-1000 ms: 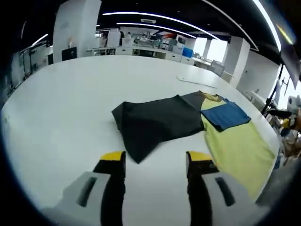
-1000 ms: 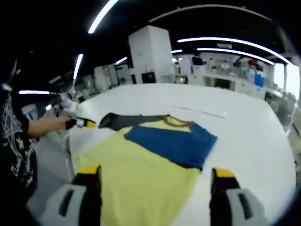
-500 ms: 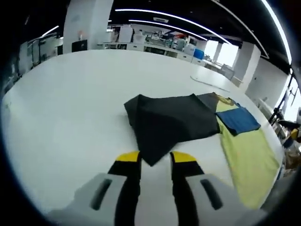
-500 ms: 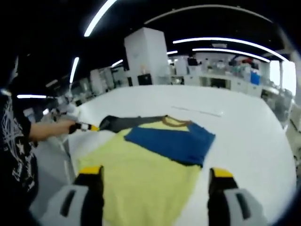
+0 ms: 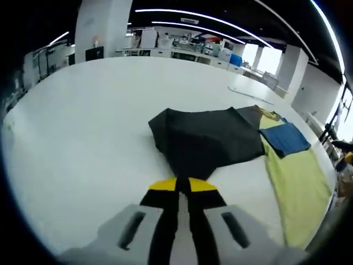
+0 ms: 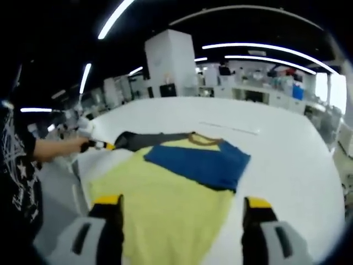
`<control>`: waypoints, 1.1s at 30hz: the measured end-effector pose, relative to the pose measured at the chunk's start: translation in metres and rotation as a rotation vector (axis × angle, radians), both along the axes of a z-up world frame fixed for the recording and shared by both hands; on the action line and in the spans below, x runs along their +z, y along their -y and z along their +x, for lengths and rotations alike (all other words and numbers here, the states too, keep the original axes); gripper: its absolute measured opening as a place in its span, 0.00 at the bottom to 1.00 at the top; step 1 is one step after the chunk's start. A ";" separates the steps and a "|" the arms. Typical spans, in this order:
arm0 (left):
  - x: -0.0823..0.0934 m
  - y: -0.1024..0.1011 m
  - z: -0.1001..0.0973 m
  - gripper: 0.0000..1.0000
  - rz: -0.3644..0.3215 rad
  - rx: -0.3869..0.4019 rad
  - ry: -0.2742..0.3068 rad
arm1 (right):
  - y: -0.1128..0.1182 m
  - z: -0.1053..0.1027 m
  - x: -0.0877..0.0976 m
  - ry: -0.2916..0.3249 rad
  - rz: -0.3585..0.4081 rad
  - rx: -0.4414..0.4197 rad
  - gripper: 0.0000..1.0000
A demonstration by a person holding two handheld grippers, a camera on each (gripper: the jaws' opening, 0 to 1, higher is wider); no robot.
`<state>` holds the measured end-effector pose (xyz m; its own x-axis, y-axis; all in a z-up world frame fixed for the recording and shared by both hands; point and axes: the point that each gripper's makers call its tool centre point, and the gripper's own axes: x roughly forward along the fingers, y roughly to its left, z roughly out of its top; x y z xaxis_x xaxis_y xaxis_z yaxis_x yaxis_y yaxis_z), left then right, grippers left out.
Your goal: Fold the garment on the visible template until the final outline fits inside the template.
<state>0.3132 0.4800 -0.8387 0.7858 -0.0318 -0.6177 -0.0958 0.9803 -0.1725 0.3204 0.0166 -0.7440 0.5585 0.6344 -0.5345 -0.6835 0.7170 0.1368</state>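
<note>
The left gripper (image 5: 182,185) is pinching the dark sleeve (image 5: 207,141) at its corner, likely to fold it inward. The shirt (image 6: 171,190) is lying flat on the white table (image 6: 298,160), while the right gripper (image 6: 182,207) is hovering above, jaws spread, empty.

The left gripper view looks low along its own jaws across the white table (image 5: 83,110), close to the near corner of the garment's black part (image 5: 209,141), with the yellow part (image 5: 295,187) off to its right and the room's far benches beyond. The right gripper view sits nearer the yellow part (image 6: 165,204), facing across it toward the blue sleeve (image 6: 198,165) and a white pillar (image 6: 171,63). Both views share the garment and tabletop (the left gripper (image 6: 99,146) itself shows at the right gripper view's left side).
</note>
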 end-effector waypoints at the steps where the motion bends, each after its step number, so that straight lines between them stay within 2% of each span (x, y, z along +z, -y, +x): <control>1: 0.002 -0.007 0.000 0.00 0.047 0.015 0.002 | 0.000 0.000 0.000 -0.001 0.000 0.001 0.88; 2: 0.005 -0.010 0.000 0.00 0.089 -0.003 0.001 | 0.000 -0.001 -0.001 -0.005 -0.001 0.003 0.87; 4: 0.014 -0.006 0.000 0.00 0.110 -0.009 0.012 | -0.002 -0.002 -0.001 -0.003 -0.003 0.010 0.87; 12: 0.025 -0.046 0.003 0.00 0.184 0.010 0.026 | -0.006 -0.004 0.001 0.003 0.001 0.018 0.87; 15: 0.027 -0.045 -0.002 0.00 0.201 0.017 0.015 | -0.007 -0.005 0.001 0.002 0.010 0.018 0.87; 22: 0.035 -0.059 -0.003 0.00 0.259 0.033 0.001 | -0.007 -0.007 0.001 0.002 0.006 0.015 0.87; 26: 0.043 -0.070 -0.002 0.00 0.324 0.059 -0.003 | -0.004 -0.008 0.001 0.002 0.004 0.005 0.87; 33: 0.040 -0.097 0.005 0.00 0.332 0.093 -0.019 | -0.003 -0.008 -0.003 -0.006 0.004 -0.006 0.87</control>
